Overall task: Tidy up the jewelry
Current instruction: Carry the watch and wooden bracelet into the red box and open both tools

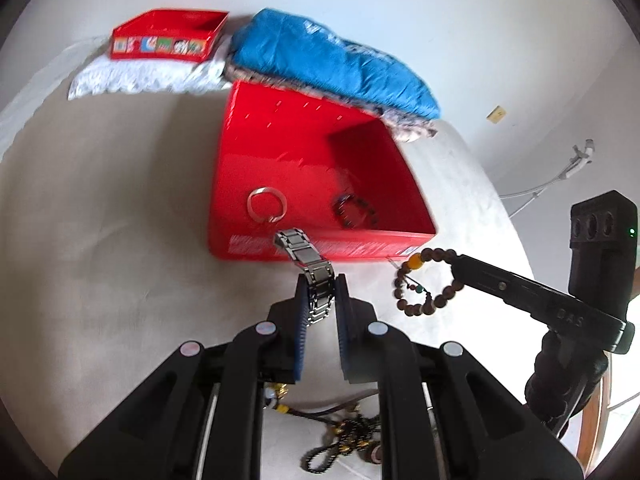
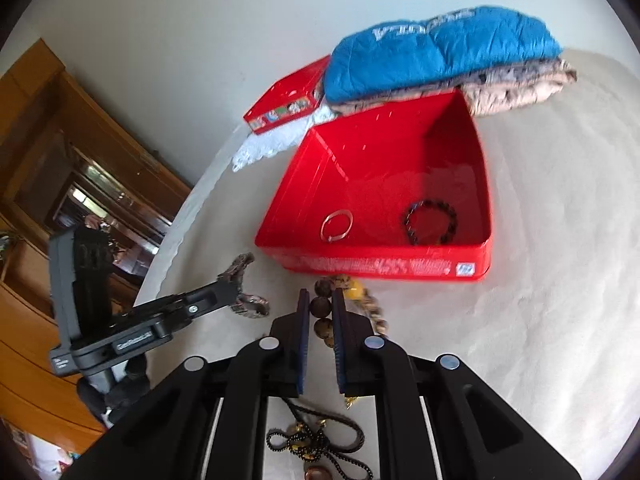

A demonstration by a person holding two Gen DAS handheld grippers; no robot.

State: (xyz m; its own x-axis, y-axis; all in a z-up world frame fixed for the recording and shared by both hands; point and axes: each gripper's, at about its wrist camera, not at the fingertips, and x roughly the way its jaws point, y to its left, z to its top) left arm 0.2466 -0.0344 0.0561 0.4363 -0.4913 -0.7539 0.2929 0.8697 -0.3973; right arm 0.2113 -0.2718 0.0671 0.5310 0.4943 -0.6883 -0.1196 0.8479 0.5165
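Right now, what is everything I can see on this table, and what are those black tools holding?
Red box: one, open, middle of the table.
Silver bangle: one, inside the red box, left.
Dark bead bracelet: one, inside the red box, right.
Small red tray: one, pictures on its side, on white lace at the back.
Folded clothes: a pile, blue on top, behind the red box.
Black cord necklace: one, gold beads, on the table nearest the cameras.
Metal watch band: one, silver, held in the air.
Wooden bead bracelet: one, brown with a yellow bead, held in the air.
Left gripper: black, jaws shut on the metal watch band.
Right gripper: black, jaws shut on the wooden bead bracelet.
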